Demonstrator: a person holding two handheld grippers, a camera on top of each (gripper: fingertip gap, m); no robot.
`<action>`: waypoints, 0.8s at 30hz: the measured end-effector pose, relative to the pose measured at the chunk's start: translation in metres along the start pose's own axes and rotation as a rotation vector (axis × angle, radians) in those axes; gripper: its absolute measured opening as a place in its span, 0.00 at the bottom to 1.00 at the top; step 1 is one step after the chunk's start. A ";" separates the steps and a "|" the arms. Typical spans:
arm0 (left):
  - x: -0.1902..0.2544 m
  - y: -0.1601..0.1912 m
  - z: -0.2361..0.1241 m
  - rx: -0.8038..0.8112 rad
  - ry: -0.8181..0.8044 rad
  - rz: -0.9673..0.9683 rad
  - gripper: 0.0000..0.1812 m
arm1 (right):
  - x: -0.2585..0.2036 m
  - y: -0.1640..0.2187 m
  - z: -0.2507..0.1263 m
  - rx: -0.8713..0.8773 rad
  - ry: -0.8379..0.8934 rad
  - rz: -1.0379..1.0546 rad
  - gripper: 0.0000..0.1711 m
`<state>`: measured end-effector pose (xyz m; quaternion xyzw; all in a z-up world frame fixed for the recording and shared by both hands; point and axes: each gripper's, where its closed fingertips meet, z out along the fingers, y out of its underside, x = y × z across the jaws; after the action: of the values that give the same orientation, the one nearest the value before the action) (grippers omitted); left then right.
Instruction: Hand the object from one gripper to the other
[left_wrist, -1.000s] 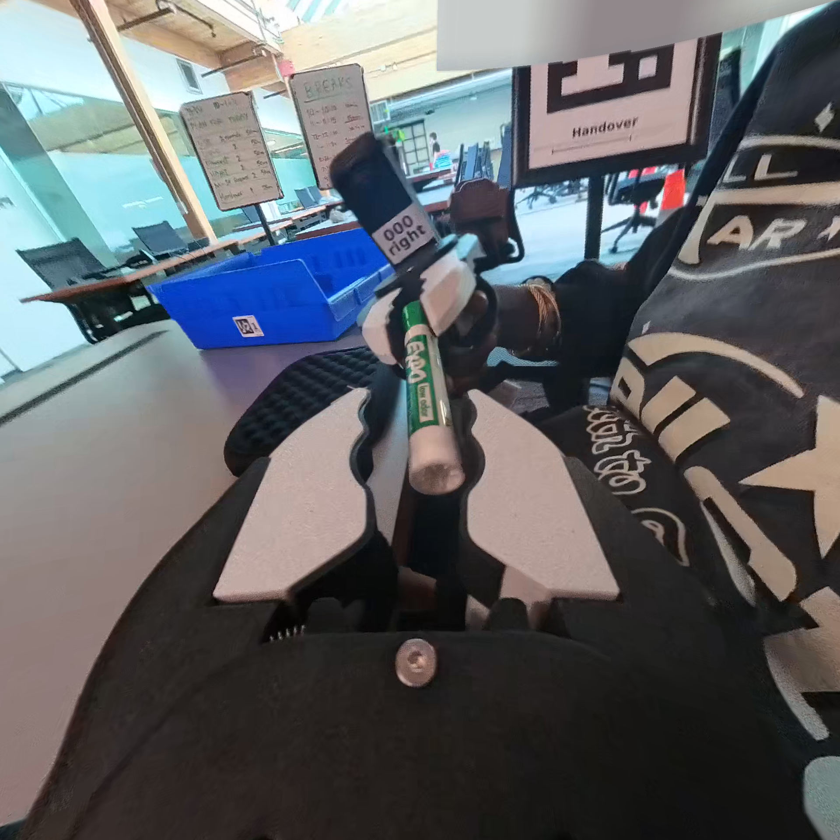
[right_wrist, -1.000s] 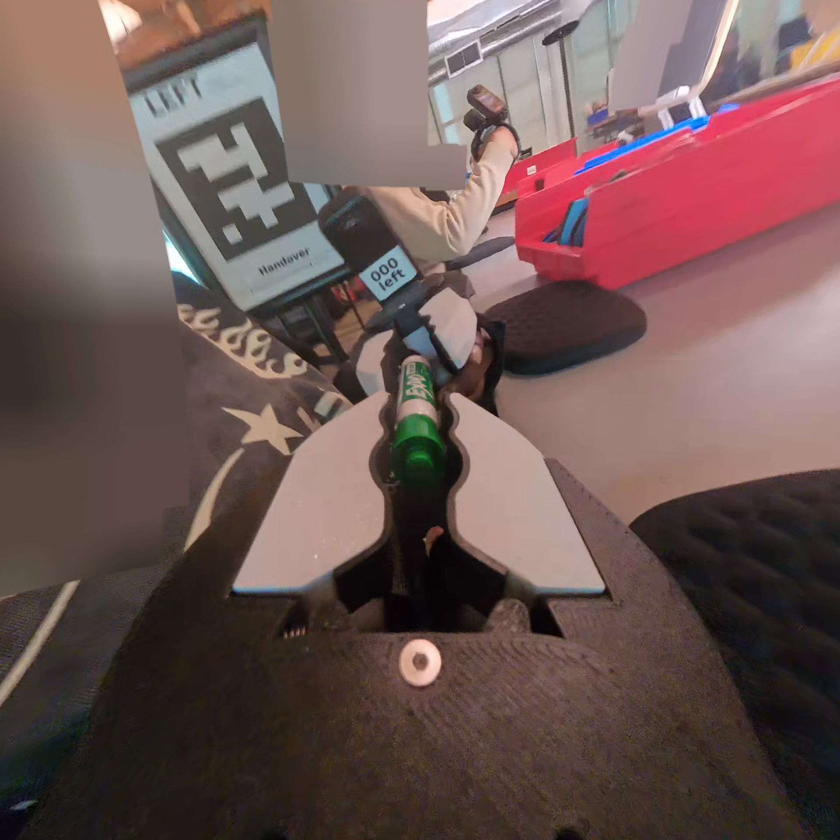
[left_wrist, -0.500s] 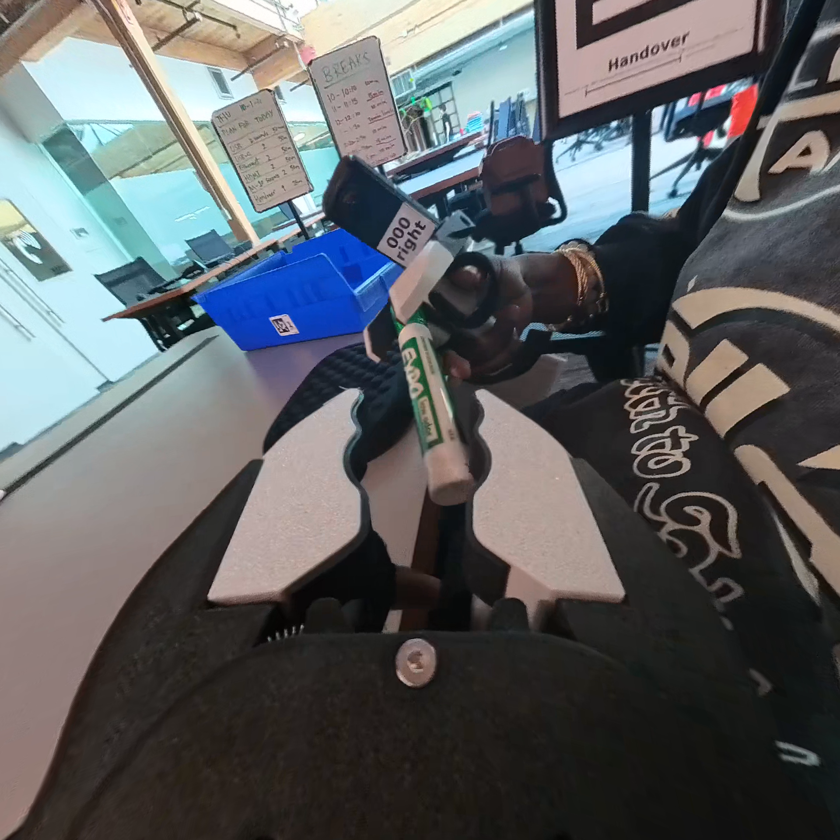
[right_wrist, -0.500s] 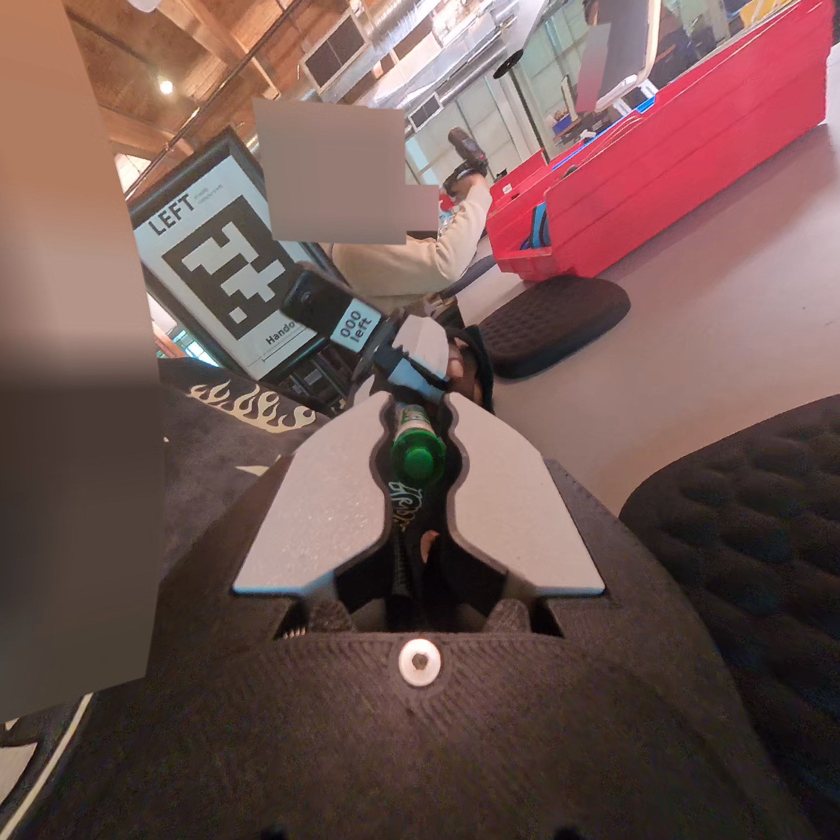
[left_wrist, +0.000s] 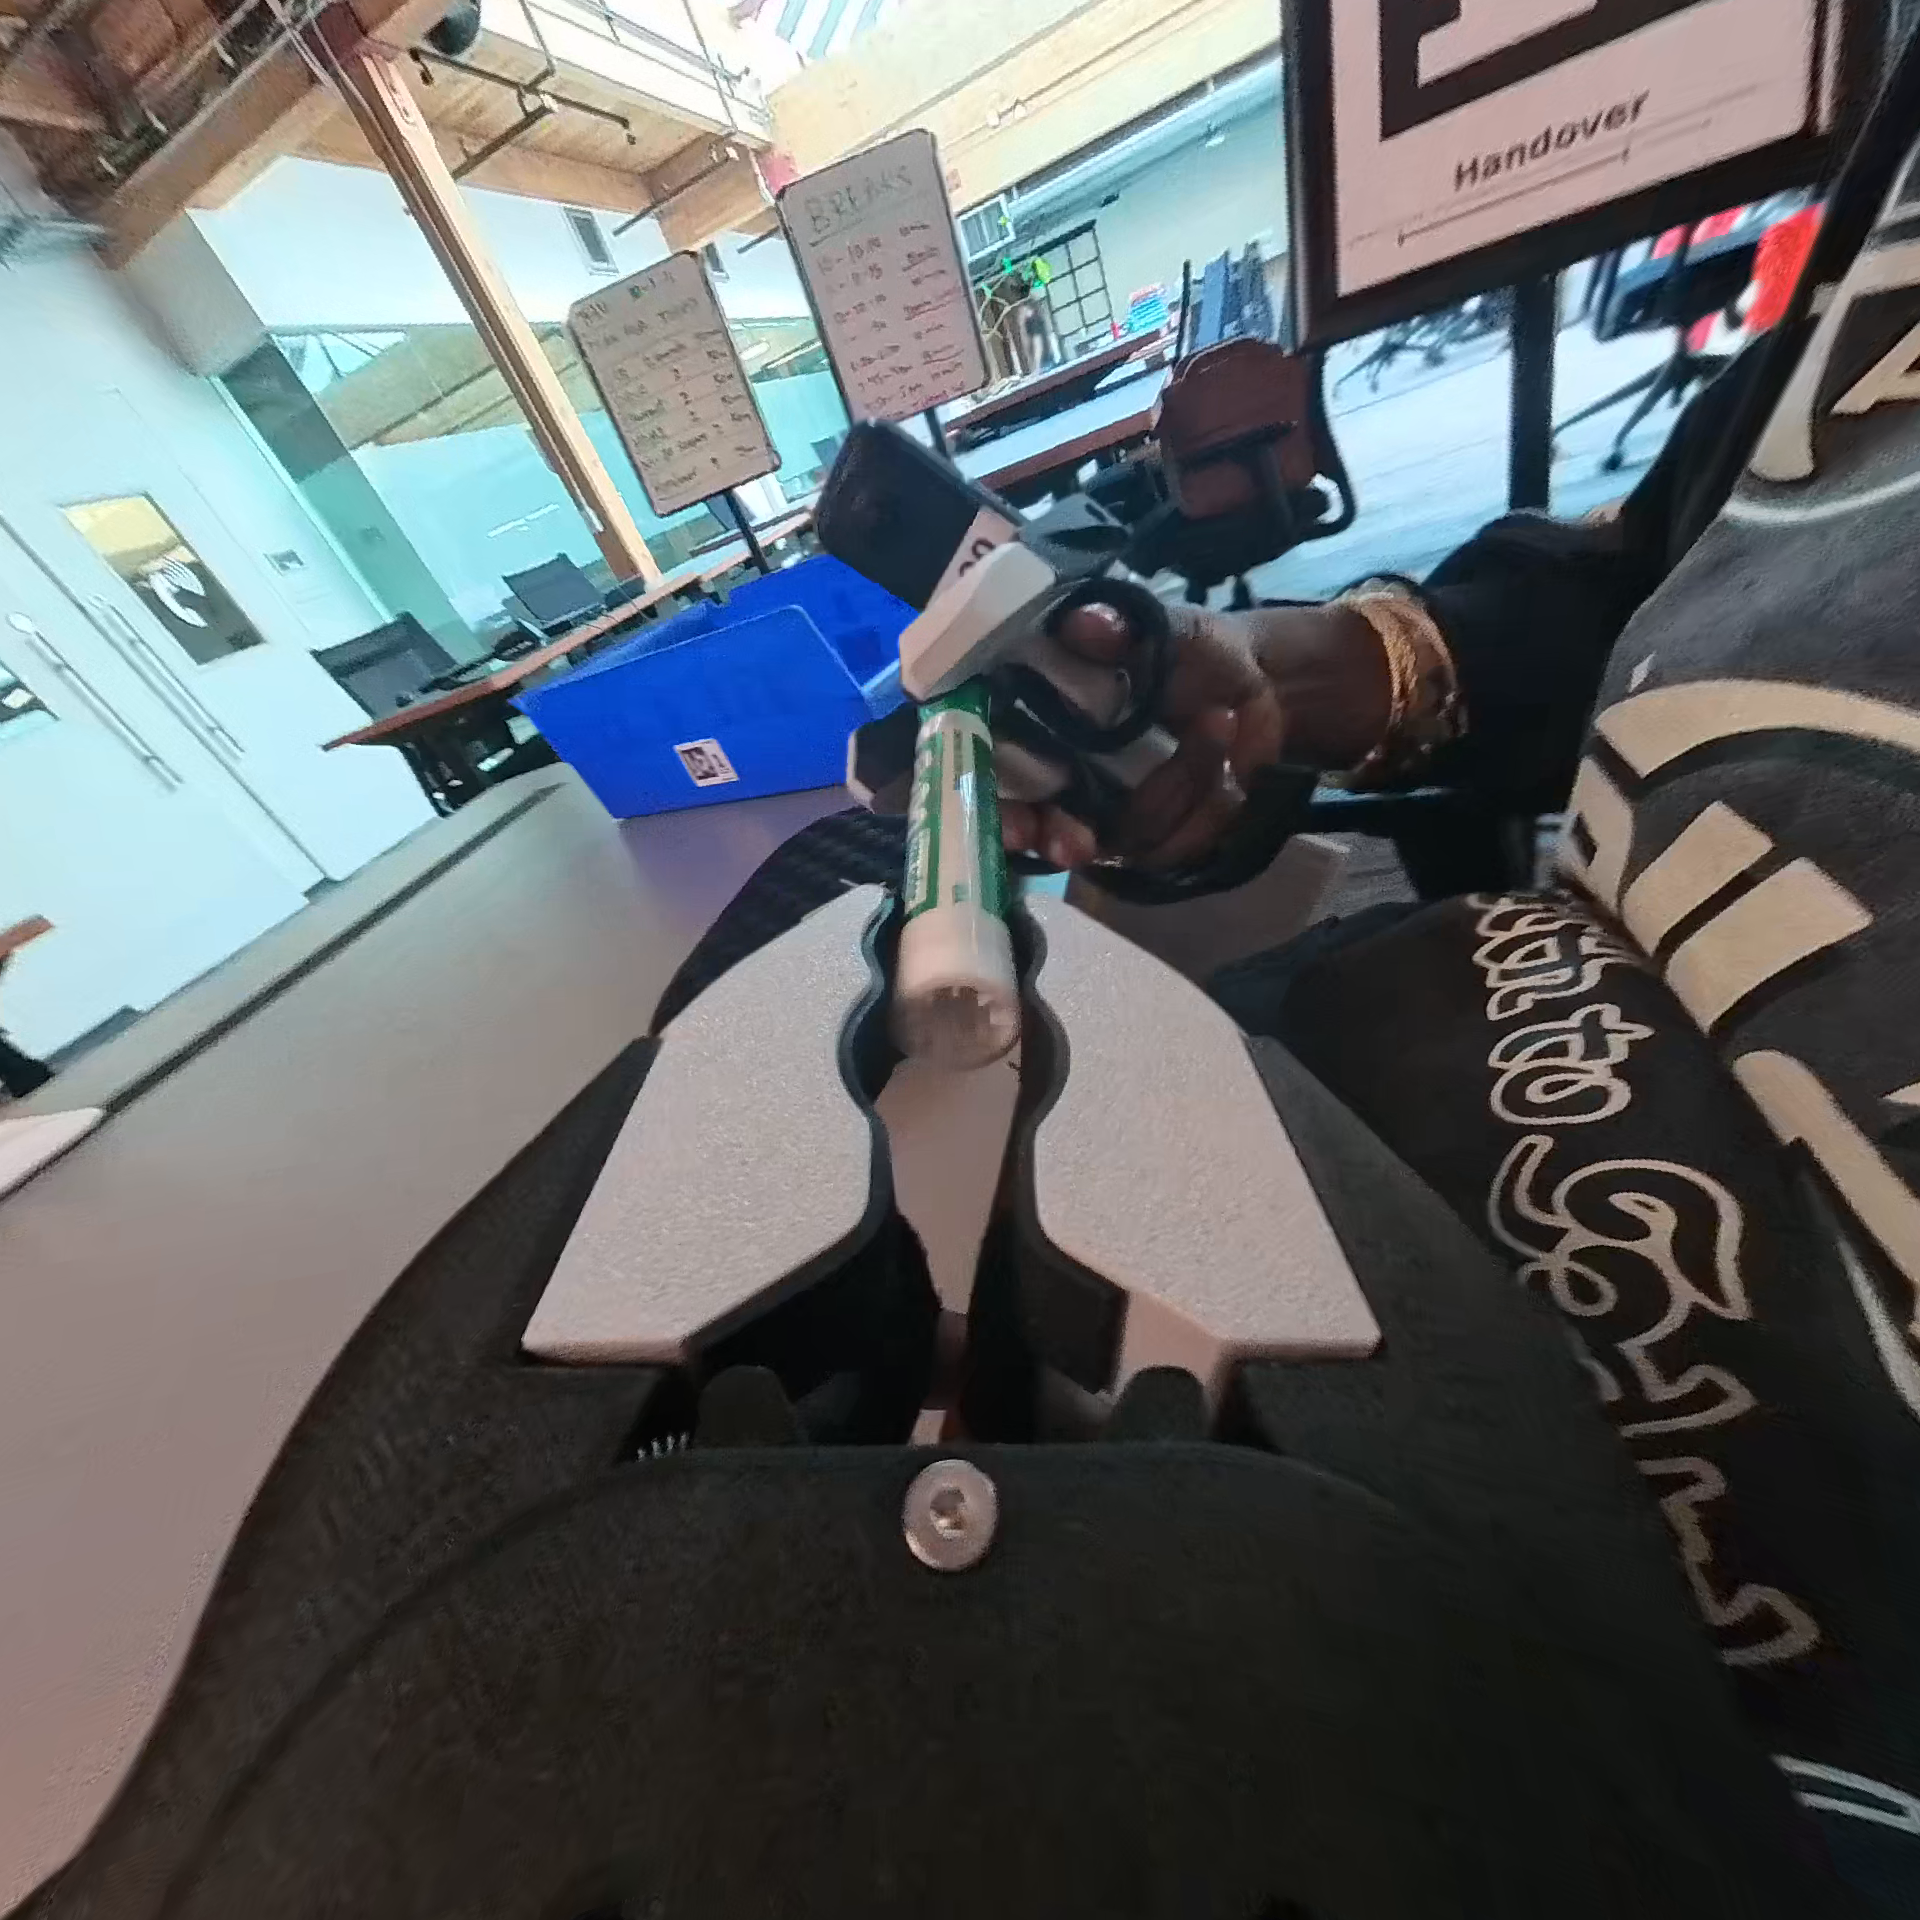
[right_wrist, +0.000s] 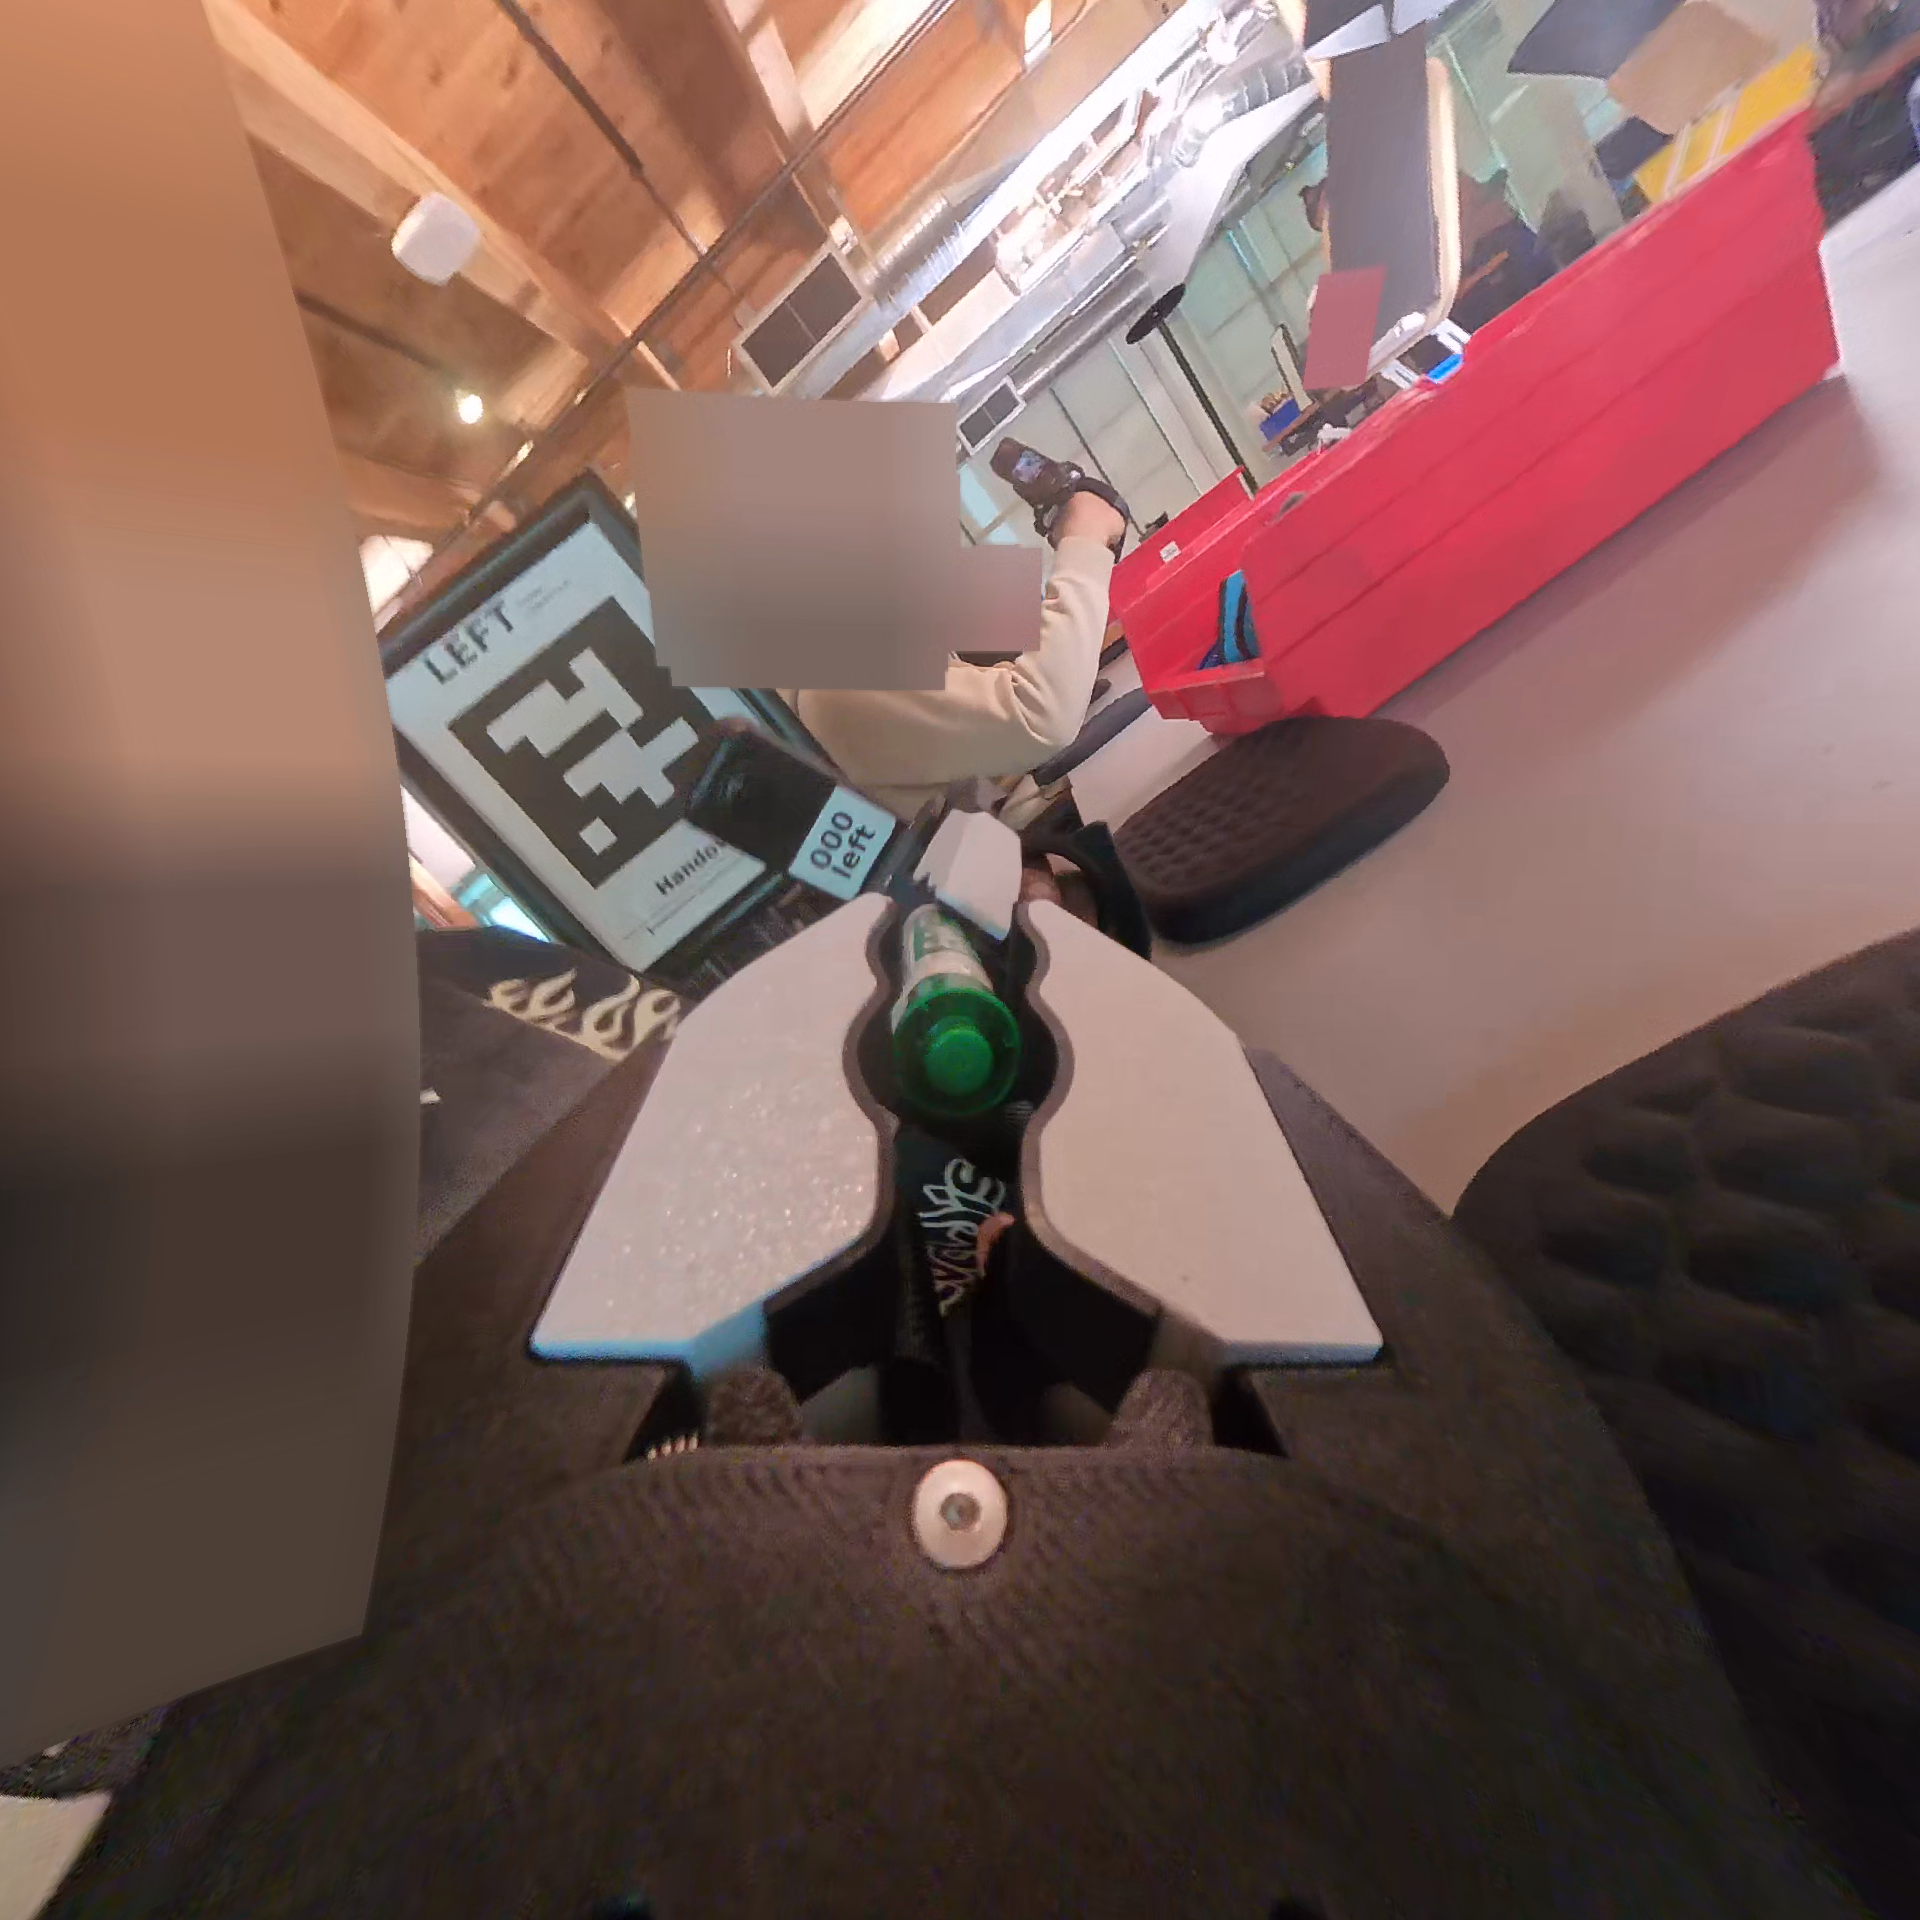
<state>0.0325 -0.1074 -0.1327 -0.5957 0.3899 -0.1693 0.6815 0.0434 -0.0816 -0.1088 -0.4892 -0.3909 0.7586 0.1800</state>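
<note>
A green-and-white marker hangs in the air between my two grippers. In the left wrist view its white butt end sits in the notch between my left gripper's grey fingers, which are closed against it. My right gripper holds the far end, with a hand around its handle. In the right wrist view the marker's green cap sits clamped in the notch of my right gripper. Beyond it, a grey finger of the left gripper covers the marker's other end.
A grey table carries a blue bin and a black padded mat. Red bins and two more black mats lie on the right. A tag board and a seated person are behind.
Both grippers have tilted upward and drawn closer together. The marker now sits deeper in the left gripper's notch, pointing more straight at its camera. Both ends stay held.
</note>
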 end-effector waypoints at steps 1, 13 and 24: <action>0.001 -0.001 -0.001 0.009 0.022 -0.047 0.11 | -0.004 0.001 0.000 -0.013 -0.013 -0.066 0.19; 0.021 -0.005 -0.007 0.030 0.312 -0.513 0.11 | -0.023 0.028 -0.007 -0.236 0.046 -0.962 0.11; 0.012 -0.014 -0.006 0.125 0.151 -0.204 0.20 | -0.024 0.024 -0.003 -0.169 -0.006 -0.721 0.11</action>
<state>0.0386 -0.1231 -0.1232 -0.5741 0.3663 -0.3060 0.6653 0.0598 -0.1113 -0.1133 -0.3308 -0.6001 0.6129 0.3934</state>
